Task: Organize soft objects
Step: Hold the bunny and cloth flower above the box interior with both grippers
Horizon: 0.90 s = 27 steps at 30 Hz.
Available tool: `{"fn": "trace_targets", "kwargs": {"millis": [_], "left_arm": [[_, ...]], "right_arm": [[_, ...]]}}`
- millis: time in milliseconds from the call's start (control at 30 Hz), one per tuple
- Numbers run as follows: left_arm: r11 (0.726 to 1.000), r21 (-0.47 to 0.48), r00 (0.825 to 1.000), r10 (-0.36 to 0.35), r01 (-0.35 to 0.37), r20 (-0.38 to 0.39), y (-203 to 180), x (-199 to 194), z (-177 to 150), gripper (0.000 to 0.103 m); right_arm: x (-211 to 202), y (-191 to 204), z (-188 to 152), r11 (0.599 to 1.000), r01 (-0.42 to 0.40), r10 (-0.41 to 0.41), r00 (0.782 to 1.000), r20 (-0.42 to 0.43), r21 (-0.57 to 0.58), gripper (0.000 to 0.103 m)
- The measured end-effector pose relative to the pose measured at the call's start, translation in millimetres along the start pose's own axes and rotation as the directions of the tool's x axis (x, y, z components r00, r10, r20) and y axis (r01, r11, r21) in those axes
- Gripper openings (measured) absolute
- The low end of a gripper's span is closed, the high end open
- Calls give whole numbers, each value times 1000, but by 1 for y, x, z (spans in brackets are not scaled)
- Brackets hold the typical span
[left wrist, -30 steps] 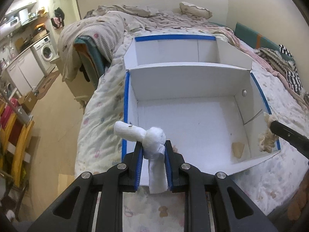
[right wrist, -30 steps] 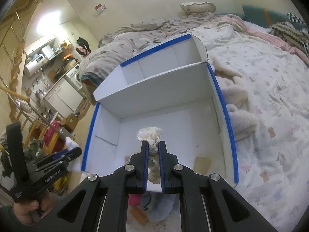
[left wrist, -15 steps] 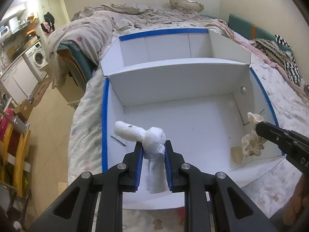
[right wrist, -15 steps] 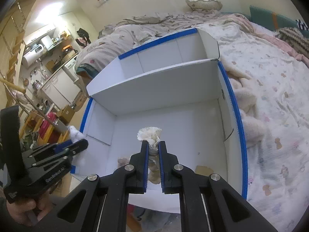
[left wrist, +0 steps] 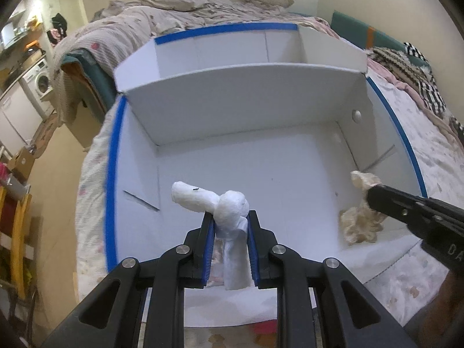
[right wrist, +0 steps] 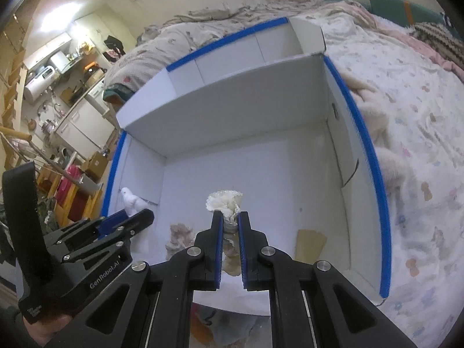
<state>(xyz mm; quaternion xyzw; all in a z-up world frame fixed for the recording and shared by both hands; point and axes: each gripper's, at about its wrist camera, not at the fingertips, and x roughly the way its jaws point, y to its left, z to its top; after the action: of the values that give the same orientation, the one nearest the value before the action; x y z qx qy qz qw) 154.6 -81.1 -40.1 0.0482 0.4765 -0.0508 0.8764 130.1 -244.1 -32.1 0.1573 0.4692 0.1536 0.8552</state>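
The left tool [left wrist: 230, 226] is clamping a white, terry-textured sock [left wrist: 229, 211] over the white cardboard box [left wrist: 261, 110] on the bed [right wrist: 420, 133]. The right tool [right wrist: 230, 220] is pinching a cream, frilly sock [right wrist: 224, 203] above the box's near compartment. Only the right view is showing a tan card [right wrist: 310, 242] on the box floor.

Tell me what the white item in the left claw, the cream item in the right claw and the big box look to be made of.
White item: soft knit fabric, likely a rolled sock; matte, fuzzy.
Cream item: fluffy, frilly textile, matte; its exact kind is unclear.
Big box: smooth white board, probably cardboard; creased folds, blue-taped edges.
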Motion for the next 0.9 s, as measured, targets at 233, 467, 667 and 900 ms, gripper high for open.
{"fn": "trace_targets", "kwargs": {"millis": [233, 467, 667, 900], "left_arm": [[1000, 5, 1000, -28, 28, -12, -2, 8, -5, 19], [999, 6, 998, -35, 35, -44, -3, 18, -8, 19], [1000, 4, 998, -30, 31, -55, -1, 22, -7, 19], [1000, -6, 998, -30, 29, -59, -2, 23, -6, 19]], "right_arm": [[11, 0, -5, 1000, 13, -13, 999, -44, 5, 12], [21, -3, -9, 1000, 11, -10, 997, -81, 16, 12], [27, -4, -12, 1000, 6, -4, 994, -108, 21, 12], [28, -5, -11, 1000, 0, 3, 994, -113, 27, 12]]}}
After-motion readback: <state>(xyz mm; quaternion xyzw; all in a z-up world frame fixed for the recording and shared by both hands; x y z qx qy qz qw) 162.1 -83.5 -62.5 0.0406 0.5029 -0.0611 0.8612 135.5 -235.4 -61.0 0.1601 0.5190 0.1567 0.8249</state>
